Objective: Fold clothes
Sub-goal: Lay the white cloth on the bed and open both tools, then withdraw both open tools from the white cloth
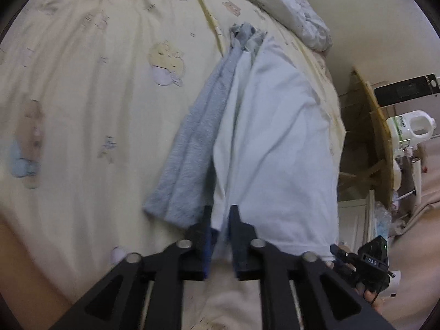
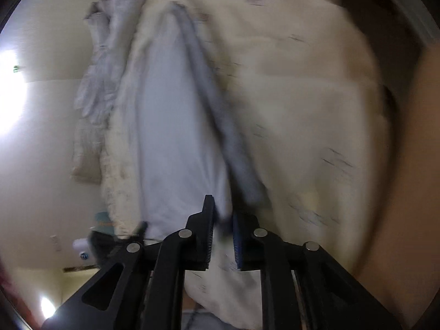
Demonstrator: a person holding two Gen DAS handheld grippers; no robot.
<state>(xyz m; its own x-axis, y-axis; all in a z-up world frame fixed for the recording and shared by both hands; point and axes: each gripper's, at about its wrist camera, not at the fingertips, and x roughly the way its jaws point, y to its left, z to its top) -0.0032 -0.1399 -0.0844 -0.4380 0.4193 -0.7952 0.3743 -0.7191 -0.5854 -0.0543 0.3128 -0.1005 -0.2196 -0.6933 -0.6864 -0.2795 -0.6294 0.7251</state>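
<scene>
A pale blue garment point(image 1: 269, 137) with a darker grey-blue towelling side point(image 1: 189, 159) hangs lengthwise over the cream cartoon-print bedsheet point(image 1: 82, 82). My left gripper point(image 1: 221, 211) is shut on its near edge, with cloth pinched between the black fingers. Part of the right gripper point(image 1: 368, 261) shows at the garment's lower right corner in the left wrist view. In the blurred right wrist view the same garment point(image 2: 176, 126) stretches away, and my right gripper point(image 2: 222, 214) is shut on its near end. Its far end is bunched at the top.
A crumpled grey-white quilt point(image 1: 297, 5) lies at the bed's far side, also seen as a quilt point(image 2: 96, 82) in the right wrist view. Beside the bed stand a wooden shelf point(image 1: 368, 137) and a white jug point(image 1: 412, 129). A bright lamp point(image 2: 11, 93) glares at left.
</scene>
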